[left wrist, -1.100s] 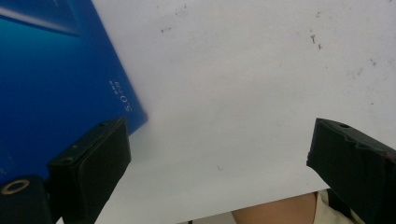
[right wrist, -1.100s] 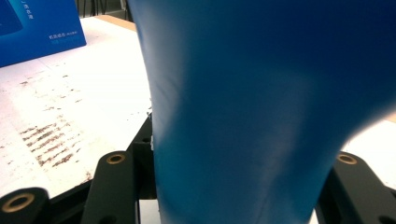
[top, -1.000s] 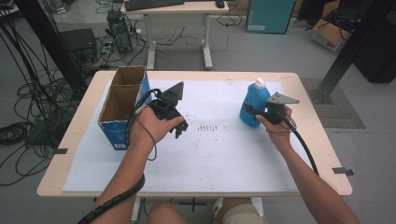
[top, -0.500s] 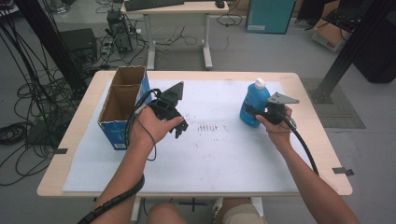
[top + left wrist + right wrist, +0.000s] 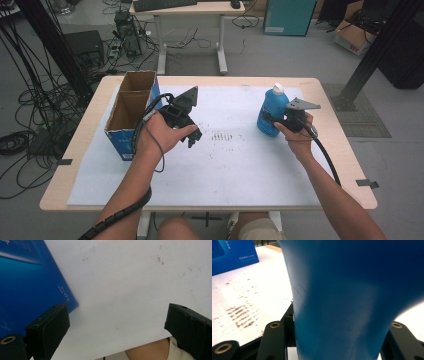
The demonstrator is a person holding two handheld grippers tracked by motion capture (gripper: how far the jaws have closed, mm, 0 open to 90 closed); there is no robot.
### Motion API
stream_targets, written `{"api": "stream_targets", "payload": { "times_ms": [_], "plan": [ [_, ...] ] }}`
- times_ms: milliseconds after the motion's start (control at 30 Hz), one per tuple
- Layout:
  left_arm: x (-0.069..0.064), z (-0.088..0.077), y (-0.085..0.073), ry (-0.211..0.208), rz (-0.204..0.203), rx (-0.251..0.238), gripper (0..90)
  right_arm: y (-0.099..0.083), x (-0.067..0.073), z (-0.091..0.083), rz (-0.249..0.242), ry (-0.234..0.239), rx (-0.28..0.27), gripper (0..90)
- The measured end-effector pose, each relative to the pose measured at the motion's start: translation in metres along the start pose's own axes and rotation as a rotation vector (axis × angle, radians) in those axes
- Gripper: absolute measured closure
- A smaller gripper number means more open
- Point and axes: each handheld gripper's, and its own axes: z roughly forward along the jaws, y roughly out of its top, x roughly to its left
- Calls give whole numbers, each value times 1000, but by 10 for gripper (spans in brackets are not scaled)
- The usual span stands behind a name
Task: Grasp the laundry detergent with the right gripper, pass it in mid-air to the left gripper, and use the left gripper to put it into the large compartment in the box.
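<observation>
A blue bottle (image 5: 271, 110) with a white cap stands upright on the white sheet at the table's right. My right gripper (image 5: 276, 122) is shut on its lower body, and in the right gripper view the bottle (image 5: 352, 300) sits squeezed between the two black jaws. An open blue cardboard box (image 5: 131, 111) with two compartments stands at the left. My left gripper (image 5: 194, 137) is held just right of the box, pointing down toward the sheet. In the left gripper view its fingers (image 5: 48, 327) stand wide apart with nothing between them, the box wall (image 5: 27, 287) beside the left one.
A white sheet (image 5: 220, 160) covers most of the wooden table (image 5: 80, 145), with dark smudge marks (image 5: 222, 136) near its middle. Desks, cables and boxes stand on the floor beyond the far edge.
</observation>
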Motion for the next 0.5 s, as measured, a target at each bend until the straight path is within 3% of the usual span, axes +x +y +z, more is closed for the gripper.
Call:
{"api": "stream_targets", "payload": {
  "times_ms": [167,500],
  "plan": [
    [-3,-16,-1,1,60,-30,60,11,5,-4,-10,23,8,455],
    [-5,-46,-1,-14,171,-65,59,56,20,-21,-11,102,36,453]
  ]
}}
